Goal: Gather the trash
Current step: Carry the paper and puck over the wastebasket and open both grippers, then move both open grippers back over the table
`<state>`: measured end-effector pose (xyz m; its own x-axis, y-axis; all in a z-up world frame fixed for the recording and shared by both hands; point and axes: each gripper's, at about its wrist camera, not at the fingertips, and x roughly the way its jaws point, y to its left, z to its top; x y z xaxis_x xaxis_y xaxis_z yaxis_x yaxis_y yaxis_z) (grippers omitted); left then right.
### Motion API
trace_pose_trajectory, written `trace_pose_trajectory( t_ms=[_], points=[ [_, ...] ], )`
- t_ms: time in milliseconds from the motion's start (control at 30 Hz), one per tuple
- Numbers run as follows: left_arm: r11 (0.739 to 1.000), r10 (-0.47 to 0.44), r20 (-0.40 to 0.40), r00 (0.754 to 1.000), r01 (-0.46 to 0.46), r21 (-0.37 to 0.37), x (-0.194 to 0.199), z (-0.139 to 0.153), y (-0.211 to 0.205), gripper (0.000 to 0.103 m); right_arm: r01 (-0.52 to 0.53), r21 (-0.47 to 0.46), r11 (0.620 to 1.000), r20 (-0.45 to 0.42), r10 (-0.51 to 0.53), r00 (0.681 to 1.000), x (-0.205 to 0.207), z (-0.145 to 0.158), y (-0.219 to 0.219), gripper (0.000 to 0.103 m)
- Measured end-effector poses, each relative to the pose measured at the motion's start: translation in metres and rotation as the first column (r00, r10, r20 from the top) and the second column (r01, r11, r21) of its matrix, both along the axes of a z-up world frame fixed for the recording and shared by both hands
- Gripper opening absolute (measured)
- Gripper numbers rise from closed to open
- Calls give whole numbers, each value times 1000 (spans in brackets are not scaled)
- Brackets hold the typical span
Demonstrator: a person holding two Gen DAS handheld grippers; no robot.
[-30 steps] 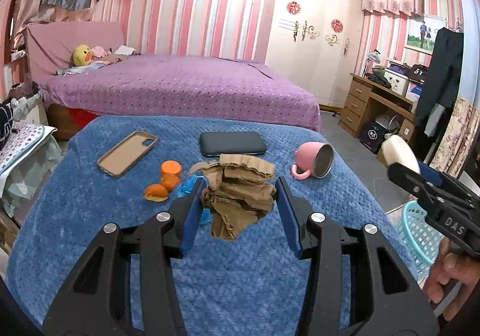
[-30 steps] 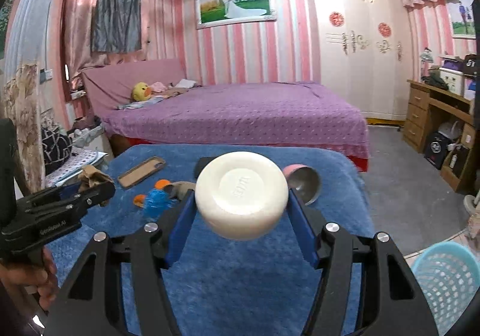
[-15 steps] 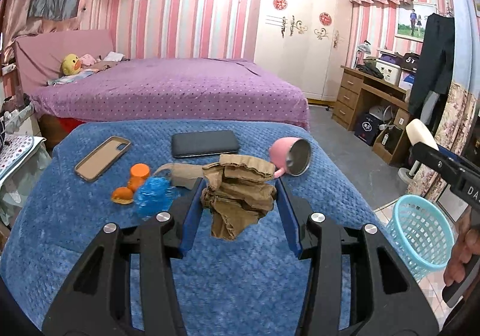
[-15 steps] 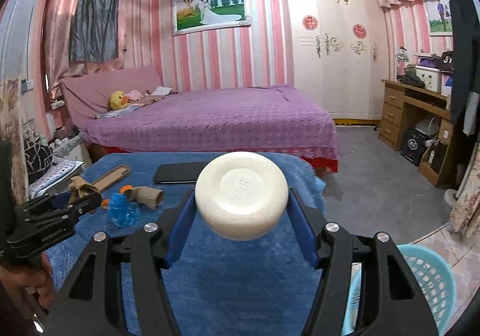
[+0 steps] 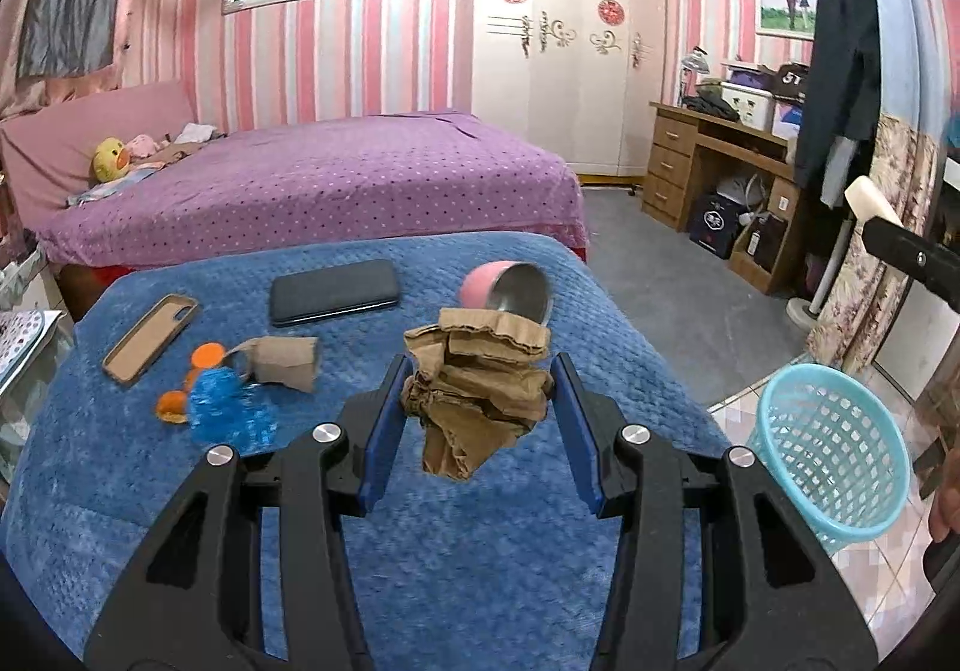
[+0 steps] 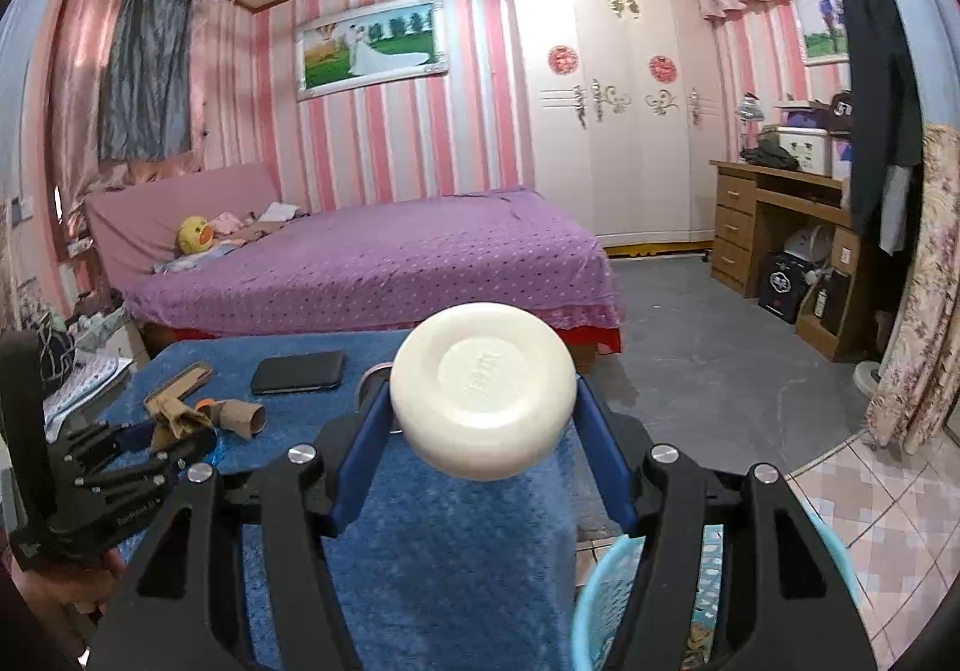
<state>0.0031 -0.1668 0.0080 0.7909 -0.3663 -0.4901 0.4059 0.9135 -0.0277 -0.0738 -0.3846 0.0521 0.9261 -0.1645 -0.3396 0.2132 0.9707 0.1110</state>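
While the left claw (image 5: pixel 477 419) pinches a light, crushable wad of brown paper (image 5: pixel 477 389) above the bench (image 5: pixel 480 581), the right claw (image 6: pixel 483 419) clamps a white soap-like puck (image 6: pixel 483 398), probably slippery, across its sides near the blue basket (image 5: pixel 834 437).

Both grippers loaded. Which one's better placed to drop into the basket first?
Right. The right gripper, holding the white soap bar, sits just above the blue basket rim. The left gripper, with crumpled brown paper, is over the table, the basket off to its right.
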Motion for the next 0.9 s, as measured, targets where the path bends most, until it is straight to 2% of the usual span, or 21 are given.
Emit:
trace_pose_trajectory(
  t_ms=[167,333,633,667,733,767,867,900],
  points=[
    [999,-37,-5,999,37,-18,-5,4,-34,46,60,-1,998,-6,-60,998,-10,-1,-24,61],
    [993,-115,-7,993,115,-35,-16,7,-82,46,170,0,986,-24,-170,985,-27,2,-55,61],
    [960,-275,-44,960,272,-61,-43,-2,-172,47,285,18,958,-28,-285,958,-51,4,-93,61],
    [955,-293,-51,955,289,-62,-46,-4,-181,47,311,16,950,-21,-311,950,-55,5,-98,72],
    [944,-330,-63,942,327,-53,-51,-7,-200,50,371,16,928,-6,-371,929,-64,5,-99,83],
    [939,-342,-67,937,339,-49,-54,-9,-205,52,386,35,922,-5,-386,922,-68,5,-104,83],
    [932,-362,-65,930,360,-38,-58,-12,-220,74,396,75,915,2,-397,918,-73,2,-114,83],
    [930,-367,-62,928,365,-41,-60,-12,-222,78,397,78,914,1,-399,917,-74,1,-115,83]
  ],
)
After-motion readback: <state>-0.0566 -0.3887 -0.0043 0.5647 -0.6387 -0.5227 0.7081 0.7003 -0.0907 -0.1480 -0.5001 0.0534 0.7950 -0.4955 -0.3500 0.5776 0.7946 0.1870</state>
